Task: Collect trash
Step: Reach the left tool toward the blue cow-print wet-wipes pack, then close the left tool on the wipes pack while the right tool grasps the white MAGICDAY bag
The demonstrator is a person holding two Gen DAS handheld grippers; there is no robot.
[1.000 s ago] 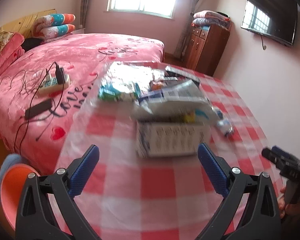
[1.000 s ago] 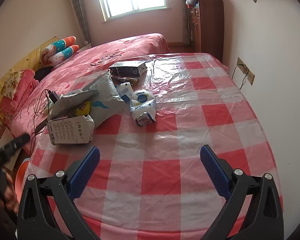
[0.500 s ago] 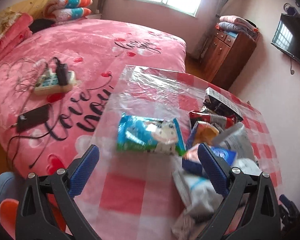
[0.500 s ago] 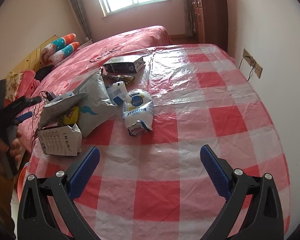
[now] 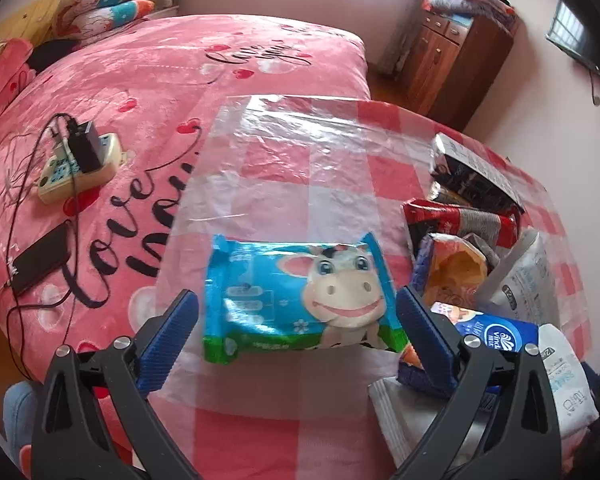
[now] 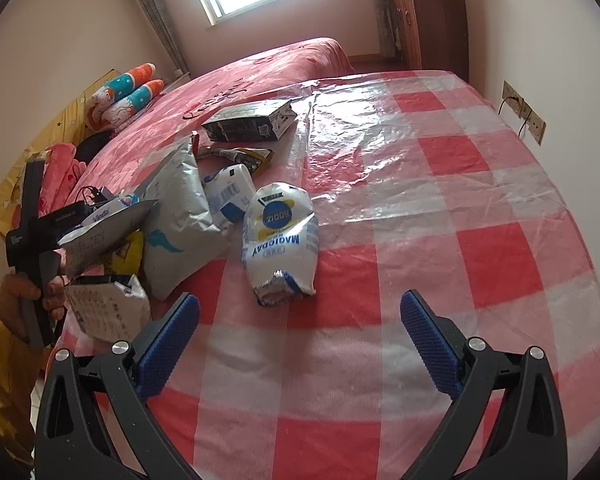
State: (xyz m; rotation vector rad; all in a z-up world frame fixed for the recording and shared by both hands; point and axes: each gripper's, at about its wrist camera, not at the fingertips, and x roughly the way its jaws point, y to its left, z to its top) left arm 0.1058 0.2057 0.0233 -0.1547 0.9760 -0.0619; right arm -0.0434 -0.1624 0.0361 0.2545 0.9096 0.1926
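Left wrist view: the left gripper (image 5: 298,322) is spread wide, its two blue pads flanking a blue wet-wipe pack (image 5: 300,298) printed with a cartoon cow. The pack lies flat on the counter (image 5: 284,168), which carries a red-and-white checked cloth under clear plastic. Neither pad can be confirmed as touching the pack; nothing is pinched. To the right of the pack, a cluster of trash remains: a black box (image 5: 472,172), a red-and-grey wrapper (image 5: 460,216), an orange snack bag (image 5: 452,268) and a blue tissue pack (image 5: 500,332).

Right wrist view: the right gripper (image 6: 300,334) is likewise spread and holds nothing. It hovers above bare checked cloth, with a white-and-blue bag (image 6: 280,236) lying near, ahead of its fingers. Further left lie a grey mailer bag (image 6: 180,220), a small white pack (image 6: 228,196), a dark-and-yellow wrapper (image 6: 240,156) and the black box (image 6: 252,122). The left hand (image 6: 28,296) is visible at the counter's left edge, behind a white printed bag (image 6: 108,308).

Progress assessment: the task appears to be at an early stage. Every visible item of trash lies on the counter, and no bin or collection bag can be identified with certainty. The step in hand is judged to be the pick-up of the wet-wipe pack by the left gripper. Remaining work: closing on that pack, then removal of each remaining wrapper, bag and box.
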